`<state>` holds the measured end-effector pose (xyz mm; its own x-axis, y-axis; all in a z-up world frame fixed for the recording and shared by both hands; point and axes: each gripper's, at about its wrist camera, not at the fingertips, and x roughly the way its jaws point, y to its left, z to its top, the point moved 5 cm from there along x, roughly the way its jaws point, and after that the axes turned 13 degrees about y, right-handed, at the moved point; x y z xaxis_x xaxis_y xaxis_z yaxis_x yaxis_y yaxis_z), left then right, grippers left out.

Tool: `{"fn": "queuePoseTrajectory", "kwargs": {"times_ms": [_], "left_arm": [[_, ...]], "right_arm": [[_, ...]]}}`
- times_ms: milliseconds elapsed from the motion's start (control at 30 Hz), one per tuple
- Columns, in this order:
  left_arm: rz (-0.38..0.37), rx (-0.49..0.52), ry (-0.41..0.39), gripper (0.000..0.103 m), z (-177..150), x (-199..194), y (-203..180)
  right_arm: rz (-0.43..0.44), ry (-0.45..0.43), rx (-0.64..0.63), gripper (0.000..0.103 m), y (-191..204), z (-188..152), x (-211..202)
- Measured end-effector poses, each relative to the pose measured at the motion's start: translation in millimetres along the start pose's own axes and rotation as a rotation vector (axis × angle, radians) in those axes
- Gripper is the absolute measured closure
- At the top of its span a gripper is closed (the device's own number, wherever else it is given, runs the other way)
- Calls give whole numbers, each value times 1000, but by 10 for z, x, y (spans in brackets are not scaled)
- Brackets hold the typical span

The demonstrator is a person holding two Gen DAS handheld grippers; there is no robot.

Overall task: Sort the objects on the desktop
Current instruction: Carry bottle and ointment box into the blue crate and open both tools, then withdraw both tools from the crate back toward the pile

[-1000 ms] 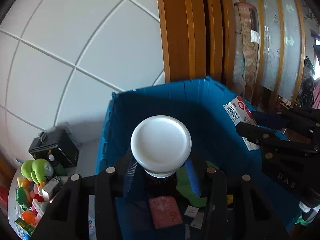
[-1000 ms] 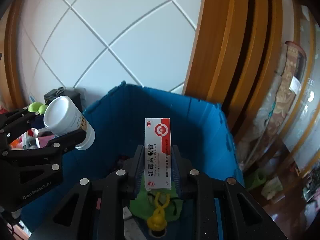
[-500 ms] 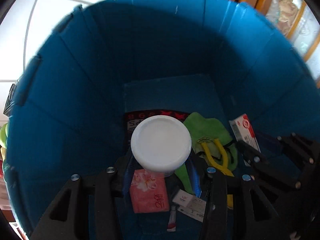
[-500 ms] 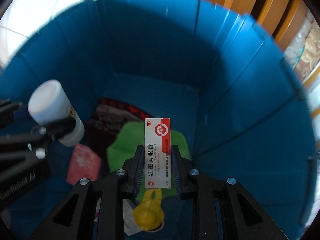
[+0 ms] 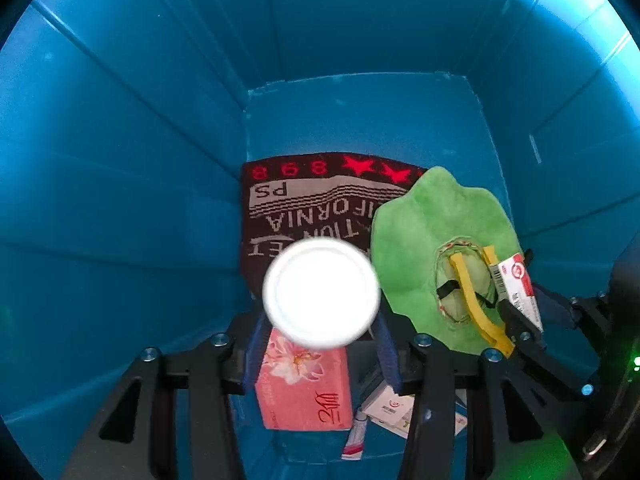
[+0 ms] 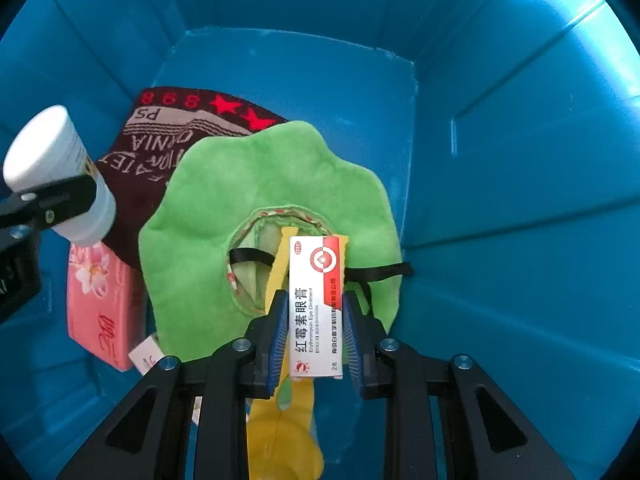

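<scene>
Both grippers are deep inside a blue plastic bin [image 5: 120,160]. My left gripper [image 5: 320,344] is shut on a white-capped bottle [image 5: 321,293], held above a pink tissue pack [image 5: 304,388]. The bottle also shows at the left of the right wrist view [image 6: 56,172]. My right gripper [image 6: 316,340] is shut on a white and red eye ointment box [image 6: 318,304], held over a green plush piece [image 6: 256,208] with a yellow slingshot [image 6: 280,432] on it. The box and right gripper also show in the left wrist view [image 5: 516,292].
On the bin floor [image 6: 300,80] lie a dark red printed cloth [image 5: 304,204], the pink tissue pack [image 6: 100,304], a small tube [image 5: 356,436] and small white cards [image 5: 392,408]. Blue walls [image 6: 520,160] close in on all sides.
Both grippers have gone from above the bin's rim down into it, still holding the bottle and the box. The bin's contents are now much closer.
</scene>
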<state>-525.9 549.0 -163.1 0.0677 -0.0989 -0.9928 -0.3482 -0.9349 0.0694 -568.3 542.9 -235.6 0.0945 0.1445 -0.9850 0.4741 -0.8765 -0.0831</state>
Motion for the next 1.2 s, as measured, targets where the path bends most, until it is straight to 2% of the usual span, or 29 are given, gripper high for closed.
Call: {"fn": "queuePoseTrajectory", "kwargs": {"times_ms": [33, 67, 100, 167, 300, 367, 533, 733, 900, 1100, 1200], "left_arm": [[14, 2, -9, 43, -5, -20, -23], [25, 3, -21, 29, -12, -44, -11], [32, 2, -32, 21, 22, -64, 57], [38, -1, -44, 21, -4, -104, 73], [44, -13, -42, 21, 41, -108, 146], [50, -17, -41, 21, 63, -111, 155], [61, -15, -68, 21, 94, -153, 170], [39, -43, -128, 21, -23, -397, 171], [-14, -52, -290, 21, -237, -992, 238], [-63, -70, -472, 21, -732, -1699, 472], [-63, -95, -552, 21, -1026, -1993, 643]], "right_arm": [[-2, -5, -7, 75, 0, -6, -13], [-1, -11, -9, 67, -7, -9, -30], [5, -18, -6, 61, -17, -12, -51], [8, -28, -9, 30, -10, 43, -55], [2, -34, -26, 16, 6, 100, -76], [12, -31, -39, 0, 18, 114, -63], [49, -3, -93, 0, 107, 118, 25], [27, -18, -115, 0, 153, 83, -40], [49, -57, -91, 0, 135, 21, -289], [128, -195, -84, 0, 179, -173, -929], [103, -266, -84, 0, 236, -330, -1267]]}}
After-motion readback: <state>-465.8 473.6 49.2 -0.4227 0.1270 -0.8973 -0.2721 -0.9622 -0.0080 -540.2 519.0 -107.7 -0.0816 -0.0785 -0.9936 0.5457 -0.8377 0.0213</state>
